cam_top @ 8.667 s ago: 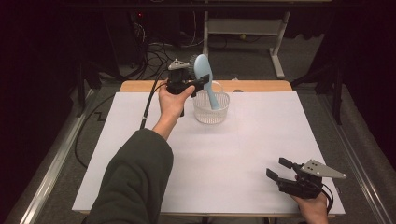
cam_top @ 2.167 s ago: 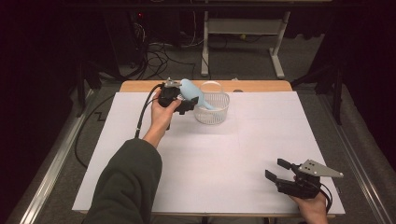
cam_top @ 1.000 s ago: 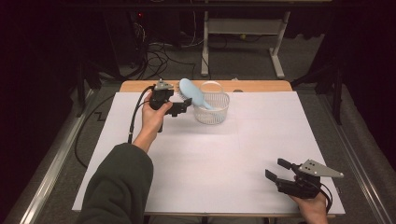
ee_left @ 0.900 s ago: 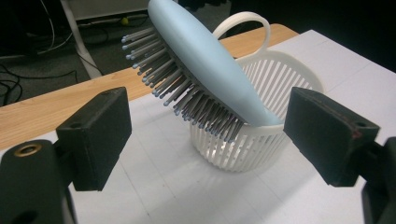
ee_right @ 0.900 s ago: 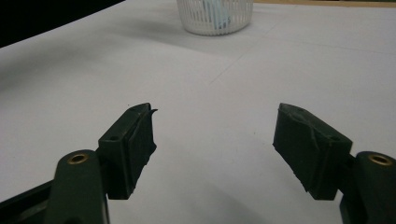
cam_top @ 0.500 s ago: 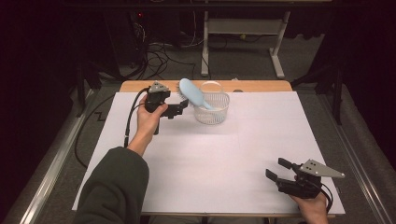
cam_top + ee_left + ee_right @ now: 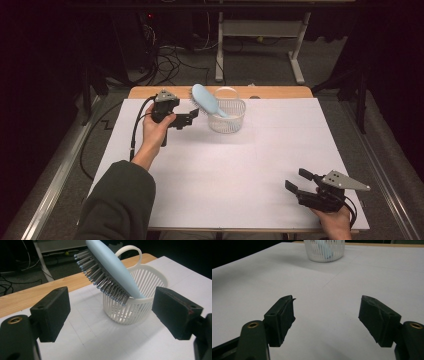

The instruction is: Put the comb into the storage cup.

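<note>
A light blue hairbrush (image 7: 206,99) (image 7: 110,267) leans in a white slatted basket (image 7: 227,117) (image 7: 136,305), handle down inside, bristled head sticking out over the rim toward the left. My left gripper (image 7: 188,119) (image 7: 111,315) is open just left of the basket, its jaws wide apart with nothing between them. My right gripper (image 7: 299,180) (image 7: 327,320) is open and empty low over the white sheet (image 7: 235,170) at the near right corner. The basket (image 7: 324,250) stands far ahead in the right gripper view, with the blue handle visible through its slats.
A white sheet covers the table; a strip of bare wood (image 7: 280,92) shows along the far edge. The basket has a loop handle (image 7: 128,251) on its far side. Cables and a desk frame (image 7: 260,30) lie on the floor beyond the table.
My left gripper has let go of the brush, which now leans in the basket, and has drawn back to the left with its jaws open. The right gripper has not moved.
</note>
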The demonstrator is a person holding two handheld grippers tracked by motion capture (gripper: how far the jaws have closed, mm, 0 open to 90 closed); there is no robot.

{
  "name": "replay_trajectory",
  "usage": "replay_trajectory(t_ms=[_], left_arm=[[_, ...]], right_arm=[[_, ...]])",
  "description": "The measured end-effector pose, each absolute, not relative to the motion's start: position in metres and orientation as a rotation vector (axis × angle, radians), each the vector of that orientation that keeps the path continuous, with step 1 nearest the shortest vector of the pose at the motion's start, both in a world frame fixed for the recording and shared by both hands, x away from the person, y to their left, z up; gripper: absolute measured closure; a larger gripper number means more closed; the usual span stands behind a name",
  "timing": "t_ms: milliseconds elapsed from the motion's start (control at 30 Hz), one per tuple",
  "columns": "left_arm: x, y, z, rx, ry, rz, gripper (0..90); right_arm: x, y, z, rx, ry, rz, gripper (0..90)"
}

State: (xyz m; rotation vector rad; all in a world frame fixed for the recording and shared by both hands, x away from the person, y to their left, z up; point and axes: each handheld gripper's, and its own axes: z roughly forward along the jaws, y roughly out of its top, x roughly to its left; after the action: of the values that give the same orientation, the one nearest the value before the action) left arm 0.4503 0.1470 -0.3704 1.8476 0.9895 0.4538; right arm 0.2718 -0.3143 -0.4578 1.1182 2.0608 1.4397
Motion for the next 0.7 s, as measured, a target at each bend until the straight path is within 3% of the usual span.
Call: replay_trajectory(t_ms=[700], left_arm=[[0.439,0.150,-0.374,1.859,0.967,0.452,16.1]], right_arm=[[0.273,-0.317,-0.457,1.117,2.040,1.433,29.2]])
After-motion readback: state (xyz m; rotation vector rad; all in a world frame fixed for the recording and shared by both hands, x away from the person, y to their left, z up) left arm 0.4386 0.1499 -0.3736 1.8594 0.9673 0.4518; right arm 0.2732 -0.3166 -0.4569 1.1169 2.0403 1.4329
